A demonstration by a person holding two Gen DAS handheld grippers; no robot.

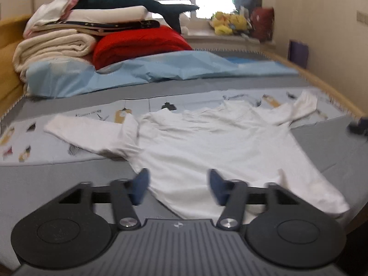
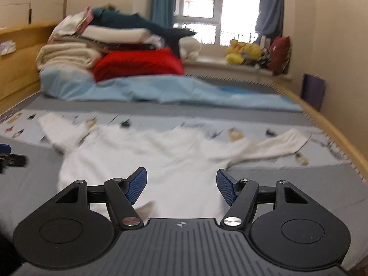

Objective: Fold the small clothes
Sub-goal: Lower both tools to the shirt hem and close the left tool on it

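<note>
A white long-sleeved shirt (image 1: 207, 142) lies spread flat on the bed, sleeves out to both sides, its hem nearest me. My left gripper (image 1: 178, 180) hovers over the hem's left part with its blue pads (image 1: 140, 185) apart and nothing pinched between them. In the right wrist view the same shirt (image 2: 161, 161) is blurred; my right gripper (image 2: 181, 180) stands open above the hem's right part, its blue pads (image 2: 226, 188) clear of the cloth. A part of the right gripper (image 1: 357, 126) shows at the left wrist view's right edge, and a part of the left gripper (image 2: 10, 156) at the right wrist view's left edge.
The shirt rests on a grey bed cover (image 1: 41, 179) and a printed pale-blue sheet (image 1: 23, 142). Behind it lie a light-blue duvet (image 1: 142, 69), a red pillow (image 1: 138, 43) and stacked blankets (image 1: 55, 43). A wooden bed frame (image 1: 322, 80) runs along the right; soft toys (image 1: 230, 23) sit on the windowsill.
</note>
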